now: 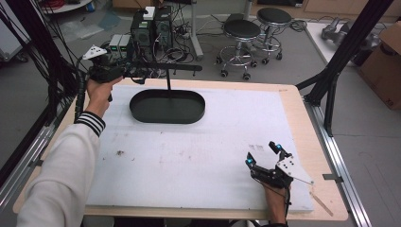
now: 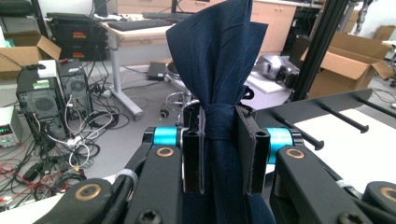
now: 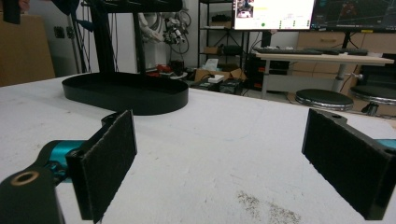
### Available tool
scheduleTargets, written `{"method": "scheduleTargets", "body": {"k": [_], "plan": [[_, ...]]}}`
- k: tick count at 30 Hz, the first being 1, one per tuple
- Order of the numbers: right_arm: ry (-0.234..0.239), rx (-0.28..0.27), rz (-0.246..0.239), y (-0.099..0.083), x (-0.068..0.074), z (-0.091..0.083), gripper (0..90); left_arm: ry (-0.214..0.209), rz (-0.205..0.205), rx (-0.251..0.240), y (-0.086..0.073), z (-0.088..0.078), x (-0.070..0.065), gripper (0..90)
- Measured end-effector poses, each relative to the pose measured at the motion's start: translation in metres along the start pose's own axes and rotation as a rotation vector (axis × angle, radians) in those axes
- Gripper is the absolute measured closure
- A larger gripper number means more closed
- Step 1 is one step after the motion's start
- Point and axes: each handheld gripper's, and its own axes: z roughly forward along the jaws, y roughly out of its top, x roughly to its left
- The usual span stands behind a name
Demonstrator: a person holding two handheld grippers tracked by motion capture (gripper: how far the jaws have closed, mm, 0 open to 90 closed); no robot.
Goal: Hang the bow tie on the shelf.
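While left gripper (image 2: 219, 154) fingers clamp navy cloth (image 2: 219, 56) at rack (image 1: 163, 69), counter's 11 o'clock, hanging looks unfinished. Right gripper (image 1: 264, 154) rests at 5 o'clock, fingers wide, empty.

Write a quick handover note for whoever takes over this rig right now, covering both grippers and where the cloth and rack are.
Left gripper: shut on the dark blue cloth, bunched between its fingers, held up at the rack's top bar at the table's far left.
Right gripper: open, empty, resting near the table's front right.
Rack's oval base: on the white mat, nothing in it.
Done: cloth picked up.
Left: probably hanging the cloth on the rack, not yet done.
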Motion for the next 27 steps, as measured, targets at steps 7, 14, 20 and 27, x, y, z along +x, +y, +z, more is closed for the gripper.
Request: {"method": "scheduleTargets", "body": {"k": [7,14,20,27], "plan": [[0.001,-0.001,0.005,0.0,0.001,-0.001,9.1,0.049,0.001,0.016,-0.012,-0.006,0.007,74.1],[0.001,-0.005,0.008,0.0,0.0,-0.001,9.1,0.09,-0.034,0.027,-0.033,-0.01,0.015,74.1],[0.002,-0.003,0.011,0.0,0.001,-0.001,9.1,0.055,-0.057,0.054,-0.047,-0.007,0.014,73.6],[0.0,-0.006,0.005,0.0,0.0,-0.001,9.1,0.011,-0.129,0.063,-0.057,-0.002,0.01,71.5]]}}
